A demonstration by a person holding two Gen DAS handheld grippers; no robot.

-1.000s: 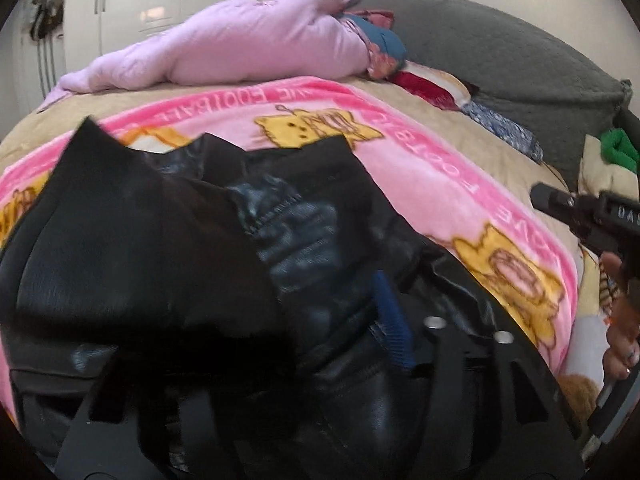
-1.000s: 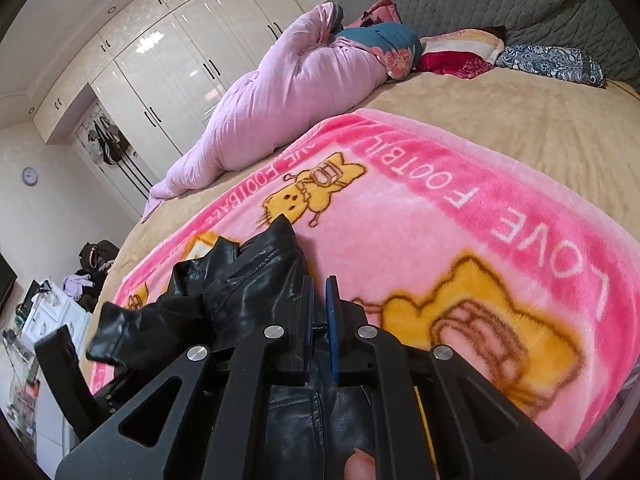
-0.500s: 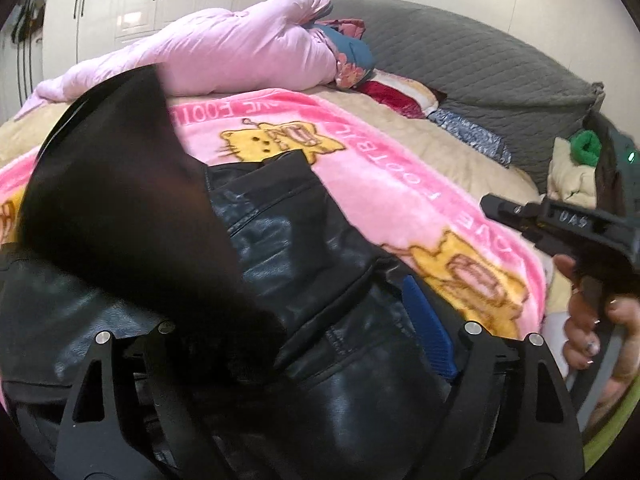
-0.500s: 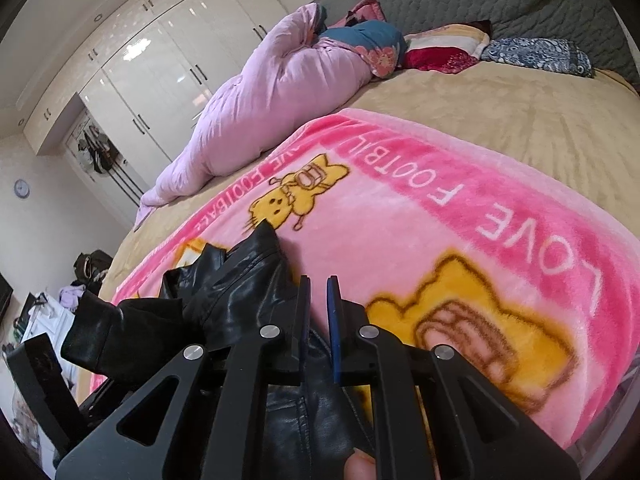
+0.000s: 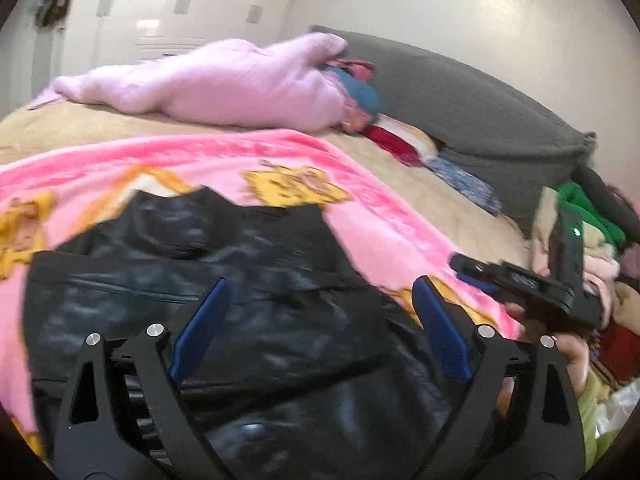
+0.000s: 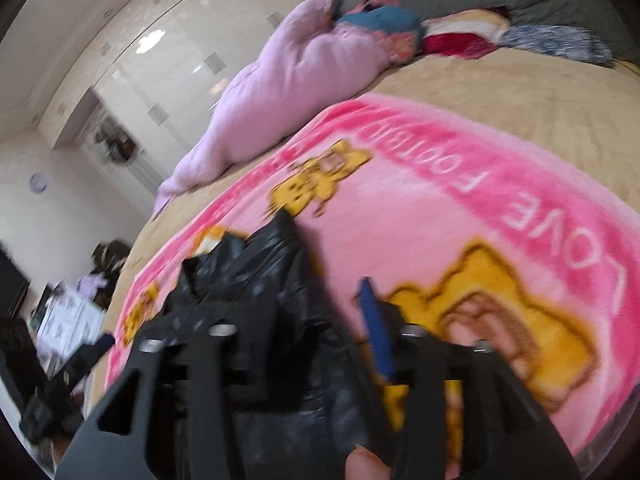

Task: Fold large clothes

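A black leather jacket (image 5: 224,280) lies bunched on the pink cartoon blanket (image 5: 100,168) on the bed. My left gripper (image 5: 320,320) hovers just above it, jaws wide open with nothing between the blue pads (image 5: 200,328). My right gripper (image 6: 320,328) is open over the jacket's right edge (image 6: 272,280); its blue right pad (image 6: 376,336) shows, the left finger is blurred. The right gripper also shows at the right of the left wrist view (image 5: 520,280), in a hand.
A pink quilt (image 5: 224,84) and several pillows (image 5: 400,140) lie at the grey headboard (image 5: 480,112). A pile of clothes (image 5: 592,240) sits at the right. White wardrobes (image 6: 168,56) stand behind. Clutter (image 6: 72,312) lies on the floor to the left.
My left gripper let go of the black fold it had lifted, and the fold now lies flat on the jacket. My right gripper opened from shut. Both views are blurred by motion.
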